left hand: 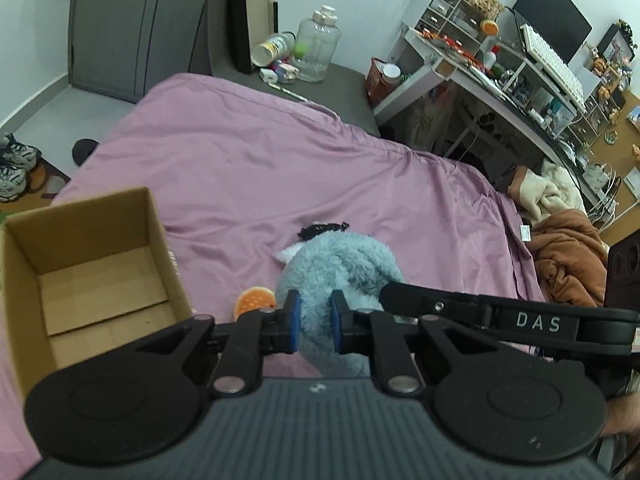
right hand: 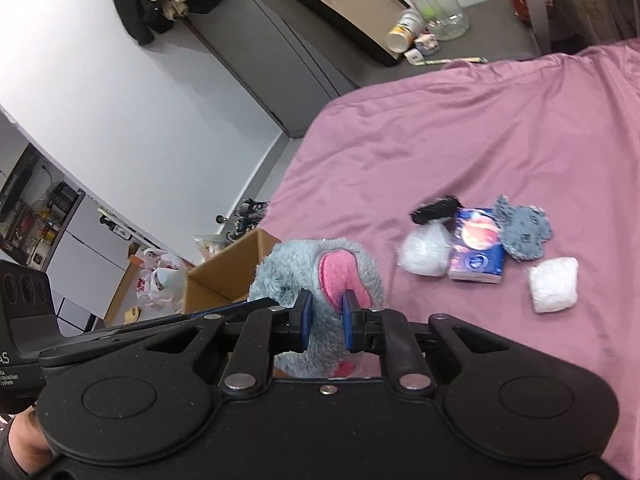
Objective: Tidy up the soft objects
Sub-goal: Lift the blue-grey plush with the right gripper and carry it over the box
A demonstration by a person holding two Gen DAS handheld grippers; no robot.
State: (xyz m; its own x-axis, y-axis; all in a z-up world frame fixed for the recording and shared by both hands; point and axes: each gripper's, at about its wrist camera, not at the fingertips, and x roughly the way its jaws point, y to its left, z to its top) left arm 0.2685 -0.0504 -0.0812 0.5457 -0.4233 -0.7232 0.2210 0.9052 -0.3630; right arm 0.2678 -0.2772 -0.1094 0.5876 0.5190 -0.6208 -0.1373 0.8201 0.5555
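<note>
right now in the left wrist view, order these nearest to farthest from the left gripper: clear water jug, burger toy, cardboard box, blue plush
1. blue plush, clamped between the left gripper fingers.
2. burger toy, just left of the fingers on the sheet.
3. cardboard box, further left, open top.
4. clear water jug, far across the bed by the wall.

The left gripper (left hand: 316,322) was black plastic with two blue pads (left hand: 295,320) on its fingertips. It had two big round discs, silver screws at the joints, and a grey ribbed body below. The right gripper (right hand: 327,322) looked the same, with blue pads (right hand: 305,320), round black discs and shiny silver screws. A black bar had the white letters "DAS" on it. A little bare skin of a hand (right hand: 20,440) showed at the edge.
</note>
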